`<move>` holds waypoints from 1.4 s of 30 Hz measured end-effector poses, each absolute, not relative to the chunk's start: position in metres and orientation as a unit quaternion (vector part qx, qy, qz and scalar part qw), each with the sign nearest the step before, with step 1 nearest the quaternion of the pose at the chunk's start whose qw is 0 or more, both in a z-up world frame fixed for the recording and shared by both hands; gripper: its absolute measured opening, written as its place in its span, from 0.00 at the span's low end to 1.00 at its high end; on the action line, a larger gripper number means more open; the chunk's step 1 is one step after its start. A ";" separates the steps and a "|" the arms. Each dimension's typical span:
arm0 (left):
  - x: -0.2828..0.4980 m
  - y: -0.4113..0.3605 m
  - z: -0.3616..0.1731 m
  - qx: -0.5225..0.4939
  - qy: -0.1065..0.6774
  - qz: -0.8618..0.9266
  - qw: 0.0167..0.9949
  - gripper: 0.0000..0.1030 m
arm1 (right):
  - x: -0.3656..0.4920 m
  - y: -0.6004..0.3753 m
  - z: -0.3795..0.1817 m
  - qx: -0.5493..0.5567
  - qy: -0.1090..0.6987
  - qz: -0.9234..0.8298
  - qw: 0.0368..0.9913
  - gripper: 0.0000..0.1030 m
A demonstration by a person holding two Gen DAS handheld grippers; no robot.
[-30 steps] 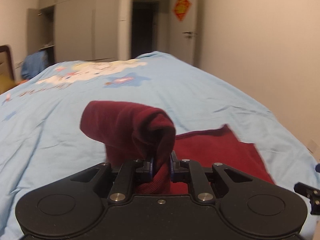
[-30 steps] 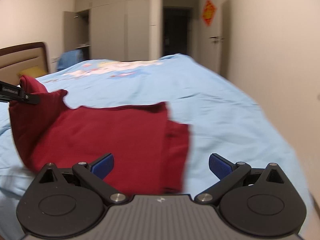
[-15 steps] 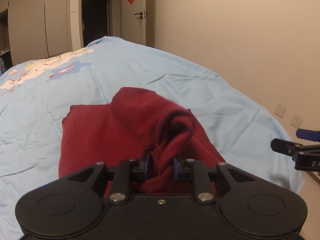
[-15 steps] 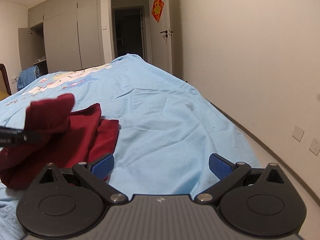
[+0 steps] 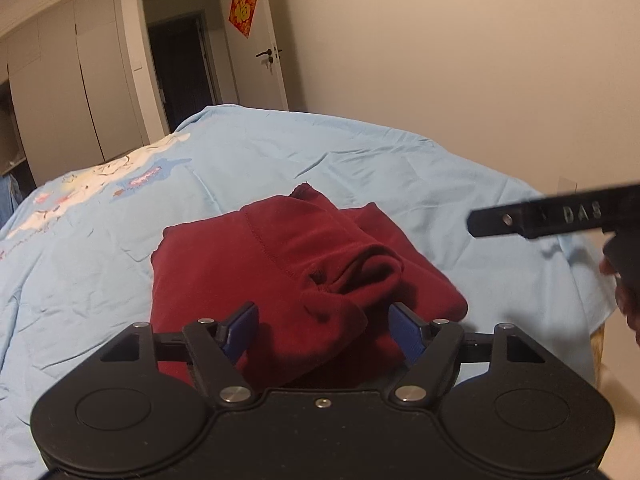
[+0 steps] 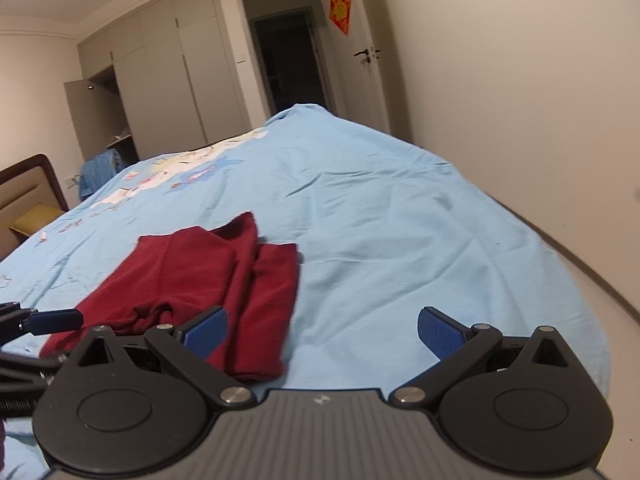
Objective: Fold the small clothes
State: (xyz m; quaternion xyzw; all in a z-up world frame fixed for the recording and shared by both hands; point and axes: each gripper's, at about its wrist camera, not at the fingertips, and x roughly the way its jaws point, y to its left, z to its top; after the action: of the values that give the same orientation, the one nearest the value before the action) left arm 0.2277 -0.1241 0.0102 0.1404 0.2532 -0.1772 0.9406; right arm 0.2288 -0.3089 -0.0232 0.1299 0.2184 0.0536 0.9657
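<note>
Over on the left, a brown headboard (image 6: 36,184) stands at the end of the bed, with a blue garment (image 6: 100,168) bunched beyond it by the open wardrobe (image 6: 152,80). The light blue bedsheet (image 6: 380,208) spreads across the whole bed, cartoon prints toward its far end. The dark red garment (image 5: 272,280) lies on the sheet near the close edge, folded over itself, one sleeve end bunched up on top.

The left gripper (image 5: 324,328) hangs low over that bunched cuff with its blue pads (image 5: 240,326) spread apart on either side of the cloth, gripping nothing. To its right, the right gripper (image 6: 322,330) is held wide too, its span lying over the garment's right edge and bare sheet. Farther right runs the plain wall, with a door (image 6: 360,52) carrying a red paper ornament (image 6: 340,8).
</note>
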 end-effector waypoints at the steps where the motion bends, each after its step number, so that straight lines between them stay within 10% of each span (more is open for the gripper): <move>1: 0.227 -0.124 0.008 0.144 0.253 -0.177 0.940 0.69 | 0.231 -0.307 -0.022 0.133 0.219 0.066 0.964 1.00; 11: 0.233 -0.127 0.005 0.130 0.263 -0.186 0.938 0.29 | 0.287 -0.273 -0.003 0.145 0.209 0.196 0.947 0.99; 16: 0.234 -0.126 0.003 0.123 0.270 -0.187 0.937 0.19 | 0.325 -0.252 -0.007 0.127 0.222 0.213 0.943 0.79; 27: 0.239 -0.122 0.004 0.099 0.278 -0.191 0.936 0.11 | 0.375 -0.238 -0.035 0.122 0.288 0.216 0.925 0.45; 32: 0.239 -0.124 0.009 0.095 0.265 -0.196 0.939 0.10 | 0.371 -0.239 -0.027 0.103 0.268 0.206 0.936 0.09; 42: 0.237 -0.156 0.017 0.126 0.232 -0.244 0.933 0.10 | 0.342 -0.273 0.010 0.085 0.195 0.174 0.962 0.07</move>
State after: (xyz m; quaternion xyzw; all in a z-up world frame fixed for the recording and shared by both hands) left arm 0.2372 -0.1562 0.0174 0.1258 0.2317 -0.2440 0.9332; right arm 0.3423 -0.2728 0.0104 0.0847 0.1949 0.1735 0.9616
